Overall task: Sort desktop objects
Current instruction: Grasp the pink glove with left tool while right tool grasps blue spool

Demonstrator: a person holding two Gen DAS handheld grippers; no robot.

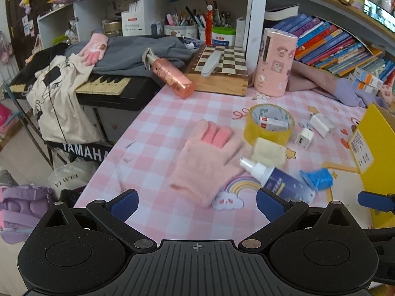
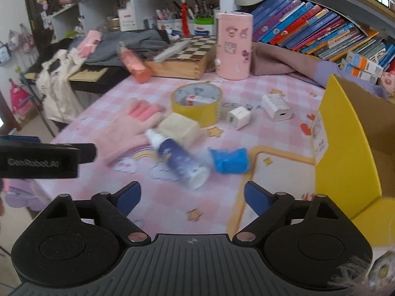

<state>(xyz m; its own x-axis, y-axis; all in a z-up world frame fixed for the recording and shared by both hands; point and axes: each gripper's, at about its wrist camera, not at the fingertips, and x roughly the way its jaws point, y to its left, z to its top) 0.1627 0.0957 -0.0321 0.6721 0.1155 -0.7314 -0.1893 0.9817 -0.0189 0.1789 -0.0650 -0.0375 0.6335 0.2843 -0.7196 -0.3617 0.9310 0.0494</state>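
On the pink checked table mat a pink glove (image 1: 209, 157) (image 2: 128, 125) lies flat. Beside it a dark blue spray bottle (image 1: 279, 180) (image 2: 180, 160) lies on its side, with a crumpled blue object (image 1: 317, 177) (image 2: 229, 160) to its right and a cream block (image 1: 269, 151) (image 2: 180, 128) behind. A yellow tape roll (image 1: 269, 123) (image 2: 197, 103) and two white chargers (image 1: 305, 139) (image 2: 276, 107) lie further back. My left gripper (image 1: 196, 204) is open, just short of the glove. My right gripper (image 2: 192, 198) is open, just short of the bottle, nothing between its fingers.
A yellow cardboard box (image 1: 377, 143) (image 2: 350, 143) stands open at the right edge. At the back are a pink canister (image 1: 275, 64) (image 2: 233, 44), a chessboard box (image 1: 219, 71), a pink spray bottle (image 1: 170, 74), rows of books (image 2: 308, 24) and a keyboard piano (image 1: 103, 86) under clothes.
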